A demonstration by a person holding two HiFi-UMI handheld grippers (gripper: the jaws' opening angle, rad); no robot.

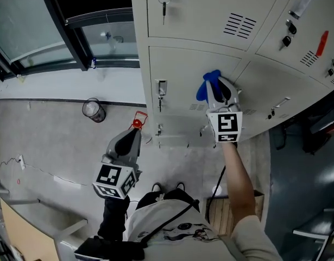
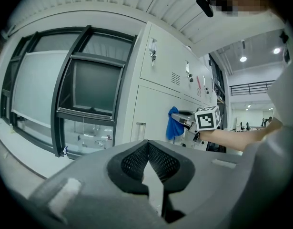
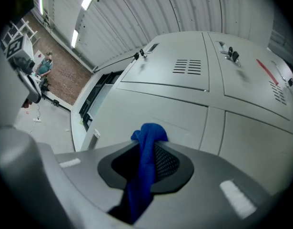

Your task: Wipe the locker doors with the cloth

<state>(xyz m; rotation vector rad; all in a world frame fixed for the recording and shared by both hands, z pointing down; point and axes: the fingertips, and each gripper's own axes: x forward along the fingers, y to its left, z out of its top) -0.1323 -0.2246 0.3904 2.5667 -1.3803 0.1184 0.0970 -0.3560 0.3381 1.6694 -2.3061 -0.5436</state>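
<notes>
A bank of pale grey lockers [image 1: 210,15] fills the upper right of the head view. My right gripper [image 1: 214,87] is shut on a blue cloth [image 1: 208,84], held at the lower-left locker door [image 1: 177,80] below its top seam. In the right gripper view the blue cloth [image 3: 147,161] bunches between the jaws, with the locker door [image 3: 151,113] right behind it. My left gripper [image 1: 136,125] hangs lower left, away from the lockers, shut with nothing in it. The left gripper view shows the blue cloth [image 2: 174,123] and the right gripper's marker cube [image 2: 207,118] against the door.
Door handles and keys [image 1: 161,88] stick out from the locker fronts. A dark-framed window [image 1: 58,31] stands left of the lockers. A small round bin [image 1: 93,110] sits on the floor. A wooden box [image 1: 224,211] lies by my feet, and dark furniture [image 1: 313,140] is at right.
</notes>
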